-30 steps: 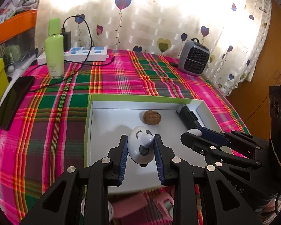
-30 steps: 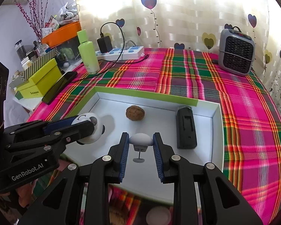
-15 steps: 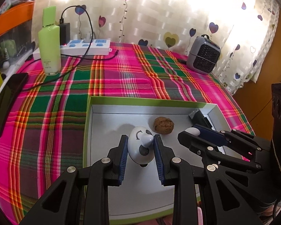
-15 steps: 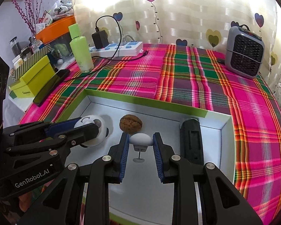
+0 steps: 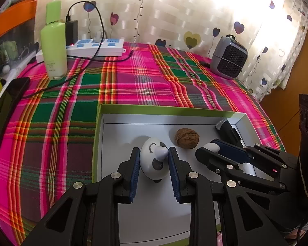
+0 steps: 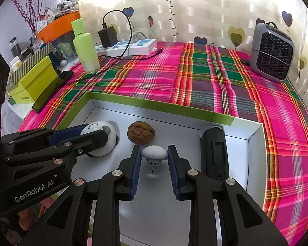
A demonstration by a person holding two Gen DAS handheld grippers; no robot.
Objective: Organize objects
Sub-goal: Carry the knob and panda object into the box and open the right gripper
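Left tongs [image 5: 154,160] grasp white egg toy [image 5: 154,162]; right tongs [image 6: 154,157] grasp white knob [image 6: 154,152]; both hang directly over tray [image 5: 166,109], frame centre.

"GenRobot.AI" stands in white on the left gripper [image 6: 96,141] body.

Left tongs [image 5: 153,165]: advanced deeper over the tray [image 5: 166,111], carrying the egg toy [image 5: 154,162].
Right tongs [image 6: 154,165]: advanced likewise, apparently lower, carrying the white knob [image 6: 154,152].
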